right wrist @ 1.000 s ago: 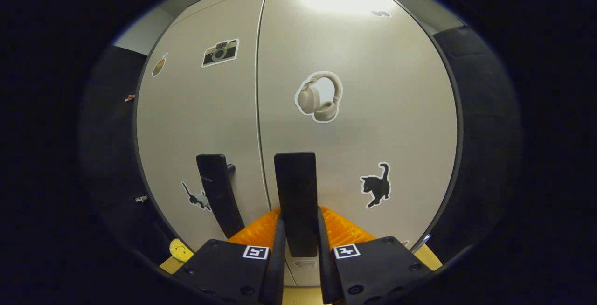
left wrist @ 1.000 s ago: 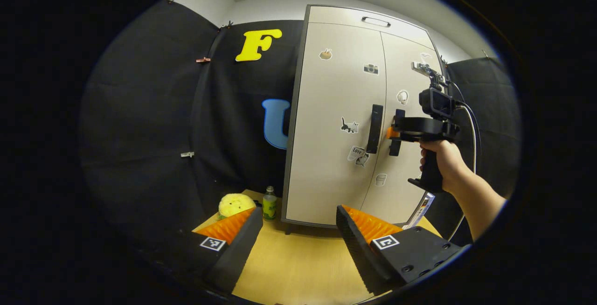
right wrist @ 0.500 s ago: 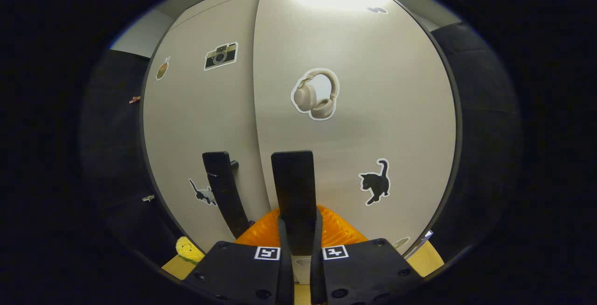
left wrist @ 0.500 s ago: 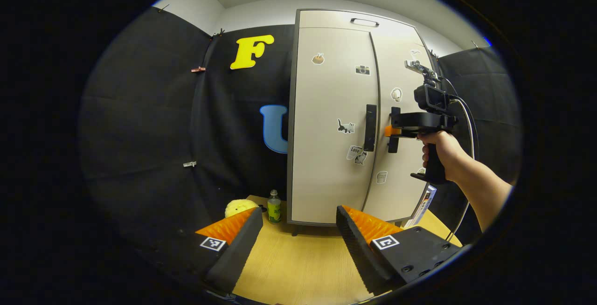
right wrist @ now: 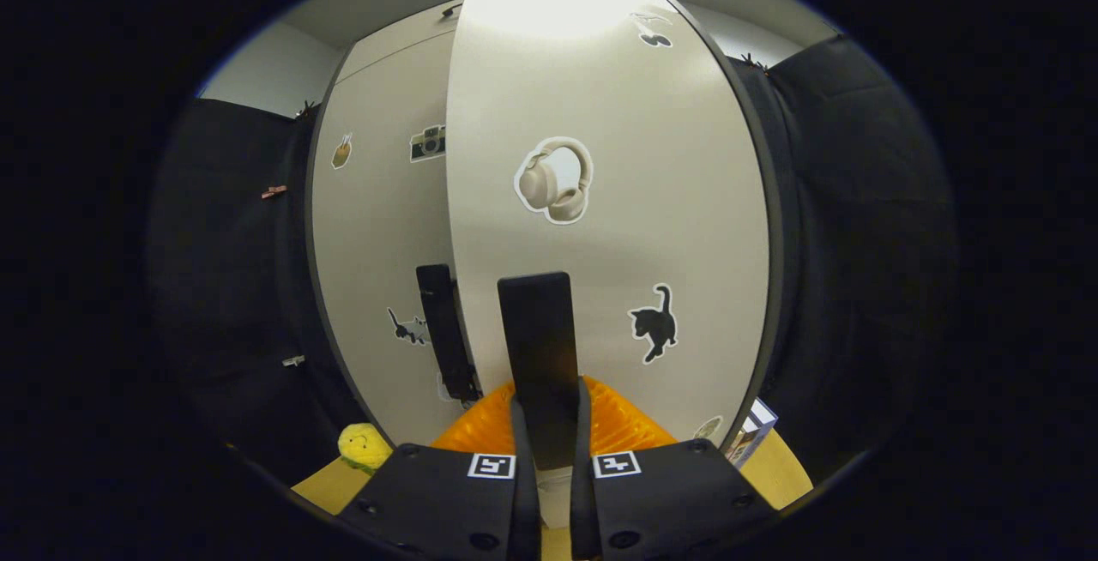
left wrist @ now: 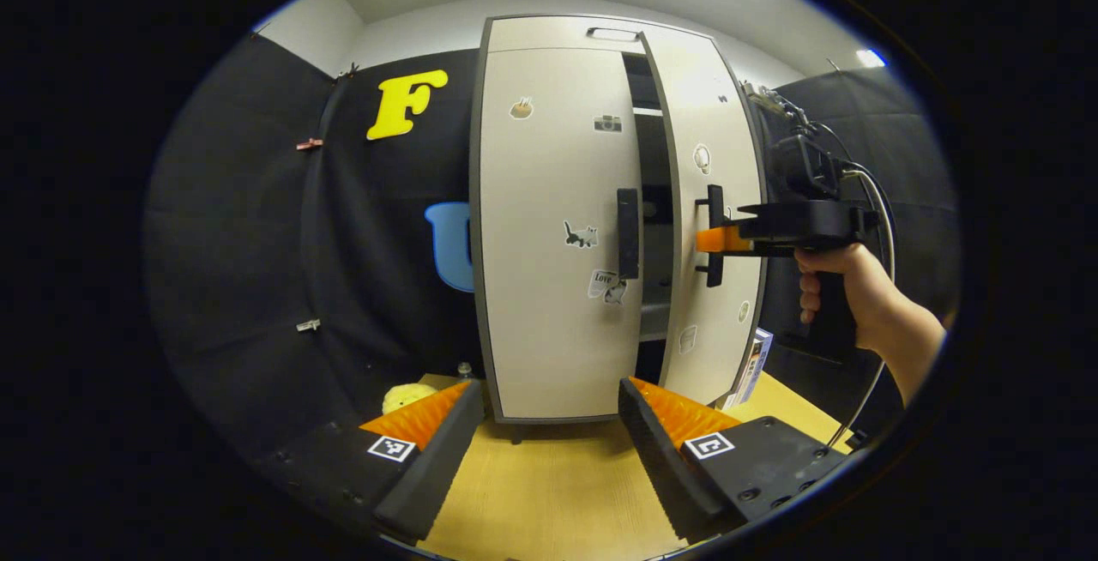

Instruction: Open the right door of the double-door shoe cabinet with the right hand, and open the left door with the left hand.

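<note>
A: Start close, in the left gripper view. What is nearest?

B: The left gripper (left wrist: 549,441) at six o'clock, its fingers spread wide with nothing between them, over the wooden table (left wrist: 549,501).

A: Beyond it?

B: The shoe cabinet (left wrist: 600,209) stands on the table at twelve o'clock. Its left door (left wrist: 549,235) is flush shut, with a dark upright left handle (left wrist: 628,233) near its inner edge. The right door (left wrist: 712,201) is swung partly out, with a dark gap and shelves showing between the two doors.

A: And the right gripper?

B: At three o'clock a hand (left wrist: 836,291) holds the right gripper (left wrist: 716,239), its fingers closed on the right handle (left wrist: 712,235).

A: Confirmed from the right gripper view?

B: Yes. At six o'clock both fingers (right wrist: 521,432) press the sides of that handle, which rises toward the centre. A headphone sticker (right wrist: 553,179) sits above it, and a cat sticker (right wrist: 654,334) at four o'clock.

A: Anything else?

B: A yellow plush toy (right wrist: 364,445) on the table at seven o'clock, left of the cabinet.
</note>
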The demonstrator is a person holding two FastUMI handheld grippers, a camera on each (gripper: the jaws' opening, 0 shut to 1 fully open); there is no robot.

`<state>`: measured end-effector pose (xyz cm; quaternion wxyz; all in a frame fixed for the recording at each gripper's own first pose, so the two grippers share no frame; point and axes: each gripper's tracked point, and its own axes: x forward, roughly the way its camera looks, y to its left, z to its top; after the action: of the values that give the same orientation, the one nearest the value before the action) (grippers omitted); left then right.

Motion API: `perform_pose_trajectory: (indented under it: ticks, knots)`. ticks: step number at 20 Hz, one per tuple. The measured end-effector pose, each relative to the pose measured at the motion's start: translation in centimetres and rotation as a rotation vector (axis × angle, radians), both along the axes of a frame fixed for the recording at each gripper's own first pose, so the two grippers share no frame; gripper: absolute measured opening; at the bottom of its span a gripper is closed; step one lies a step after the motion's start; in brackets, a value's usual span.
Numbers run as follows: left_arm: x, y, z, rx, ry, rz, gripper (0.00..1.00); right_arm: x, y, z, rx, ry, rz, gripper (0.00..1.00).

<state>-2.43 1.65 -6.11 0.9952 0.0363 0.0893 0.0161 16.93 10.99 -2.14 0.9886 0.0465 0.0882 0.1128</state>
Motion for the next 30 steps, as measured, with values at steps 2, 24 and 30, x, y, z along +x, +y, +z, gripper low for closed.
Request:
perform_pose_trajectory:
  ticks: [2,24,30]
  knots:
    - [0.4,-0.4,0.5,-0.009,-0.016,-0.011,0.98,-0.9,-0.9,0.2,0.002,-0.002,-0.004,0.18]
    - [-0.4,-5.5,2.7,-0.042,-0.057,-0.087,0.98,-6.4,-20.8,0.0,-0.138,0.061,-0.265,0.11]
    - [-0.4,-6.0,2.1,-0.039,-0.044,-0.096,0.98,-6.1,-20.1,0.1,0.036,0.077,-0.231,0.13]
